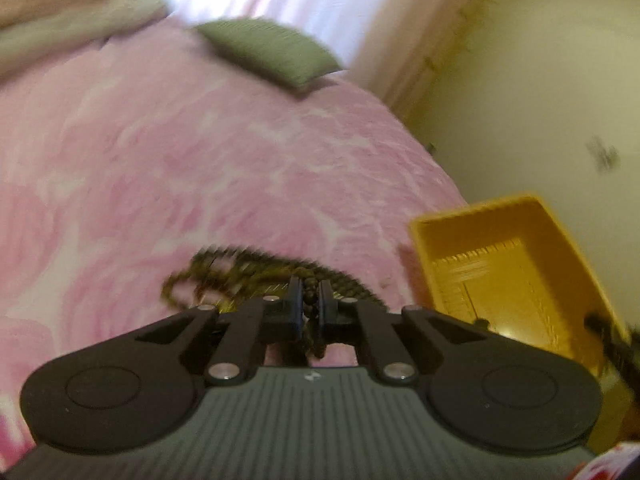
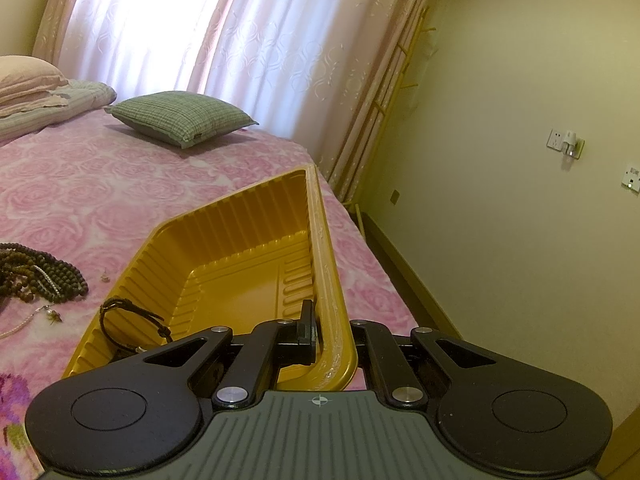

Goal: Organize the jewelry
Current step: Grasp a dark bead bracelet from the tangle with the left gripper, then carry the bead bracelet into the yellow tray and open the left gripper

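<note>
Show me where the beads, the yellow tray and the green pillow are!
Dark beads (image 2: 60,280), right wrist view: on the strands heaped on the pink bedspread.
Yellow tray (image 2: 256,216), right wrist view: on its ribbed far inside wall.
Green pillow (image 2: 180,118), right wrist view: on the middle of its checked top.

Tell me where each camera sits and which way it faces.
Left wrist: behind the left claw, looking down the pink bed at the dark bead necklace it pinches.
Right wrist: behind the right claw, shut on the yellow tray rim, facing the curtain.
Shared: tray, beads, bed, green pillow.
</note>
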Motion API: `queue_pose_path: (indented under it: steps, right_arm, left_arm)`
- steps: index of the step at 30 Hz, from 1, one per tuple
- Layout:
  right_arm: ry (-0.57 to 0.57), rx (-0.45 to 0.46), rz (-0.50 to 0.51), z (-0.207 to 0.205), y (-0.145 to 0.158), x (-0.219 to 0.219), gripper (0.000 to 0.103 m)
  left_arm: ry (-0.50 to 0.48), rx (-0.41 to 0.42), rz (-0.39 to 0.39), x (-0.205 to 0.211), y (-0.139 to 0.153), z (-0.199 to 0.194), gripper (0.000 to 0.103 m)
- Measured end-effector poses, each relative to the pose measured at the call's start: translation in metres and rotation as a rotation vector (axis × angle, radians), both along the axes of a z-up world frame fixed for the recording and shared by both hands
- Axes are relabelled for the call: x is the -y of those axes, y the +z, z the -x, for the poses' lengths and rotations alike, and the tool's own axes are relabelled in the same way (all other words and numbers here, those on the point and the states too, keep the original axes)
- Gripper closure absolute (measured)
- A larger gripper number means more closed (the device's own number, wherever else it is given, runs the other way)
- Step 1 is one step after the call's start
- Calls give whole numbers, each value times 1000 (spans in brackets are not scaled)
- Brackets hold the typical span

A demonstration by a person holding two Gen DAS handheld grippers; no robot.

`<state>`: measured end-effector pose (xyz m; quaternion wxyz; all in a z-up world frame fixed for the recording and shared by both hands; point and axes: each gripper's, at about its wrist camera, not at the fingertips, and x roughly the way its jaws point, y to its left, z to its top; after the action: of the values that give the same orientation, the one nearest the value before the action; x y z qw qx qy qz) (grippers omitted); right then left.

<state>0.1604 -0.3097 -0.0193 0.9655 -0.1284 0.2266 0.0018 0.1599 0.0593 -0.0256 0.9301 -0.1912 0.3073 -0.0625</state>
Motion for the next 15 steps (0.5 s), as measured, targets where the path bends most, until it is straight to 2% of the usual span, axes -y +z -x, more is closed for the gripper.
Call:
queue_pose_path:
  steps: [5, 10, 15]
  right_arm:
    - [2, 3, -3, 0, 0, 0, 98]
    - [4, 5, -7, 1, 1, -1, 99]
    - [7, 7, -13, 2, 2, 0, 99]
  left_arm:
    - [-144, 70, -98, 41, 30, -5, 97]
    - [-273, 118, -103, 82, 48, -8, 97]
    - [-403, 142, -89, 129, 52, -18, 97]
